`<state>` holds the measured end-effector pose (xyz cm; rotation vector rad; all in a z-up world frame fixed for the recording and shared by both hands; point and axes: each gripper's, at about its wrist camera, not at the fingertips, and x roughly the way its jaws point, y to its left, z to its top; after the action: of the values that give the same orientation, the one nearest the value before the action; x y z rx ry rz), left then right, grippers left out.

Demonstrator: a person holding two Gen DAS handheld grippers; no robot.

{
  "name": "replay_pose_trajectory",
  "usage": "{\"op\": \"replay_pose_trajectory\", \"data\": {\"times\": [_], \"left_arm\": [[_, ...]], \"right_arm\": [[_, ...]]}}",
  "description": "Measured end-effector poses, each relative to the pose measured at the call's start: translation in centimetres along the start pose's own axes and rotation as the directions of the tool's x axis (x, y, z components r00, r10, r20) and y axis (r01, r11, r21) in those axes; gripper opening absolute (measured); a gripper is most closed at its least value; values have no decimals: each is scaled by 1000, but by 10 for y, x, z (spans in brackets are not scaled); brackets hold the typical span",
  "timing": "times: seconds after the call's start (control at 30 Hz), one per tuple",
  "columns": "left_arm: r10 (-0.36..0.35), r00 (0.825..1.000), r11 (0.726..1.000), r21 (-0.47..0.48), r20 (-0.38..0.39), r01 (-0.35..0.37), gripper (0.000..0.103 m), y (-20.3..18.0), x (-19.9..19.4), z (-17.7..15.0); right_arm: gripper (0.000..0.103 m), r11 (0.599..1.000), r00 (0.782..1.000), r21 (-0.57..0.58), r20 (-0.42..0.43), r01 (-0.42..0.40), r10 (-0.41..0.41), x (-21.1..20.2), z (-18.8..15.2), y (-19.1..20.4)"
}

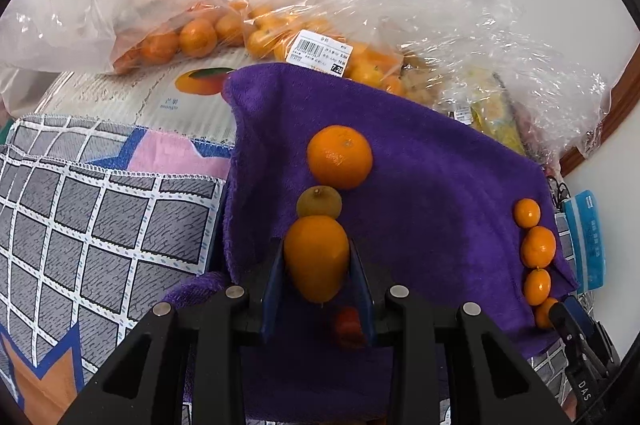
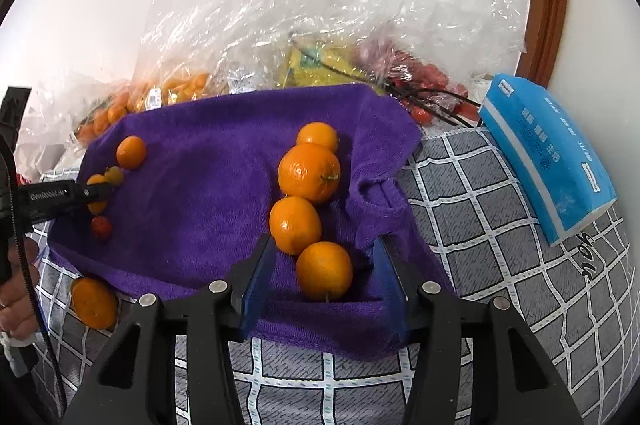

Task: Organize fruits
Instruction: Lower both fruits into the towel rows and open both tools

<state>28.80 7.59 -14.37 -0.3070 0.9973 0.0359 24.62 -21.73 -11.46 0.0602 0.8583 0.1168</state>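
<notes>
A purple towel (image 1: 432, 193) lies on the checked cloth and also shows in the right wrist view (image 2: 208, 209). My left gripper (image 1: 318, 257) is shut on an oval orange kumquat (image 1: 316, 257), low over the towel. Just beyond it lie a small greenish-yellow fruit (image 1: 319, 201) and a round tangerine (image 1: 339, 156). A small red fruit (image 1: 349, 323) lies under the left jaws. A column of orange fruits (image 2: 308, 173) lies on the towel's right side. My right gripper (image 2: 324, 277) is open around the nearest of them (image 2: 324, 269), not touching it.
Clear plastic bags of oranges (image 1: 192, 37), kumquats (image 1: 360, 61) and other fruit (image 2: 320, 65) lie along the wall behind the towel. A blue tissue pack (image 2: 548, 153) lies to the right. One tangerine (image 2: 94, 303) sits off the towel on the checked cloth (image 2: 500, 225).
</notes>
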Motion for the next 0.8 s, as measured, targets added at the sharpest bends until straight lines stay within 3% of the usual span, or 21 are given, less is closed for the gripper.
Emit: {"op": "replay_pose_trajectory", "data": {"times": [0.33,0.8], "left_arm": [[-20,1000,1000,-7,-18,20,31,2,-8,0],[-69,996,997,50,52,67,32,21,-78,-28]], "right_arm": [[51,1000,999,4,31,21,-21,-14,2,3],[51,999,996,-38,90,20,-16,-52,-6,46]]}}
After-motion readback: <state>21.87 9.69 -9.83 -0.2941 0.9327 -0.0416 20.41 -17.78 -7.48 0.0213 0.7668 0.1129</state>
